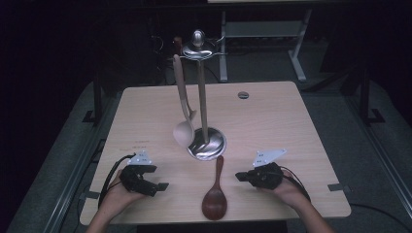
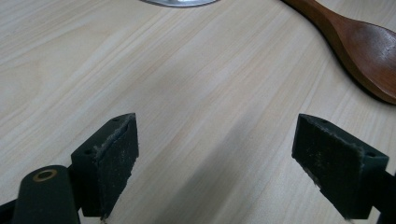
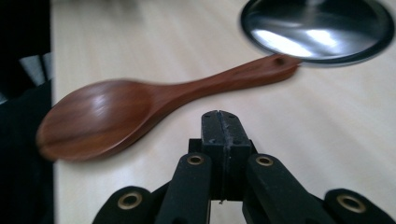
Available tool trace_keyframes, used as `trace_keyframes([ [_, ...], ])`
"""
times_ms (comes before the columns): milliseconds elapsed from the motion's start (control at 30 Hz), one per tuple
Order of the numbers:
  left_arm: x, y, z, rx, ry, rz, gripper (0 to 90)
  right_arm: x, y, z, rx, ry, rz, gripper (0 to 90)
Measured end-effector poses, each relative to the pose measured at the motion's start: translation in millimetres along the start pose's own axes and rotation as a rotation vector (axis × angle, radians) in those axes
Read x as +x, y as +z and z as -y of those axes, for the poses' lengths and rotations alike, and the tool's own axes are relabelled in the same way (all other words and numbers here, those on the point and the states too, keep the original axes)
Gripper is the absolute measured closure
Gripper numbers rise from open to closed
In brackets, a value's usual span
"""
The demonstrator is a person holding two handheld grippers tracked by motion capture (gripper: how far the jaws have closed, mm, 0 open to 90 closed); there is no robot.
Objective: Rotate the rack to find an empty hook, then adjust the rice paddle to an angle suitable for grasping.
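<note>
Dark wooden spoon [image 1: 214,194] lies flat on table [image 1: 272,121], near edge, between my grippers, handle tip at stand base [image 1: 207,144]. Pale spoon [image 1: 184,127] hangs on stand. Left gripper [image 1: 163,186] jaws wide, empty. Right gripper [image 1: 239,176] jaws pressed together, empty. I judge pickup not begun; next: open right, take handle.

I see the dark wooden spoon [image 1: 214,194] lying on the pale wooden table [image 1: 272,121], between my grippers, its handle end toward the steel utensil stand [image 1: 204,141].

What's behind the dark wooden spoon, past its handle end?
The steel stand's round base sits just beyond the dark spoon; a pale spoon hangs from the stand. The table under the base is hidden.
</note>
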State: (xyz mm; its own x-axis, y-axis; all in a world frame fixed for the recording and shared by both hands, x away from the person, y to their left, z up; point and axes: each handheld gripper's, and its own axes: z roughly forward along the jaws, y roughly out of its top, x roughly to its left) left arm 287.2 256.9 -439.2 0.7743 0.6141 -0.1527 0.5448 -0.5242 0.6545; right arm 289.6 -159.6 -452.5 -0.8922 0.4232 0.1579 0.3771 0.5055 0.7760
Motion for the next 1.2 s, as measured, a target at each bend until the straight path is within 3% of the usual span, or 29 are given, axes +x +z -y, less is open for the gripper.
trace_keyframes([
  [167, 0.9, 0.4, 0.2, 0.005, 0.005, -0.002, 14.4, 15.3, 2.6, 5.6, 0.017, -0.031, -0.055, 90.0],
  [500, 3.1, 0.3, 2.2, 0.009, 0.0, -0.003, 14.5, 32.4, 27.8, 1.4, 0.073, -0.074, -0.157, 90.0],
  [667, 2.7, 0.4, 0.7, 0.009, 0.003, -0.003, 14.5, 37.3, 37.2, 0.1, 0.087, -0.105, -0.179, 90.0],
  [767, 2.5, 0.9, 0.5, 0.017, 0.013, 0.002, 14.5, 39.9, 40.6, -2.5, 0.078, -0.097, -0.19, 90.0],
  [1000, 2.4, -0.8, 0.1, 0.011, 0.017, 0.004, 14.5, 47.4, 57.6, -13.5, 0.072, -0.146, -0.217, 90.0],
  [1200, 2.6, -1.7, 0.0, 0.002, 0.009, 0.005, 14.5, 54.3, 72.6, -22.4, 0.064, -0.147, -0.237, 90.0],
])
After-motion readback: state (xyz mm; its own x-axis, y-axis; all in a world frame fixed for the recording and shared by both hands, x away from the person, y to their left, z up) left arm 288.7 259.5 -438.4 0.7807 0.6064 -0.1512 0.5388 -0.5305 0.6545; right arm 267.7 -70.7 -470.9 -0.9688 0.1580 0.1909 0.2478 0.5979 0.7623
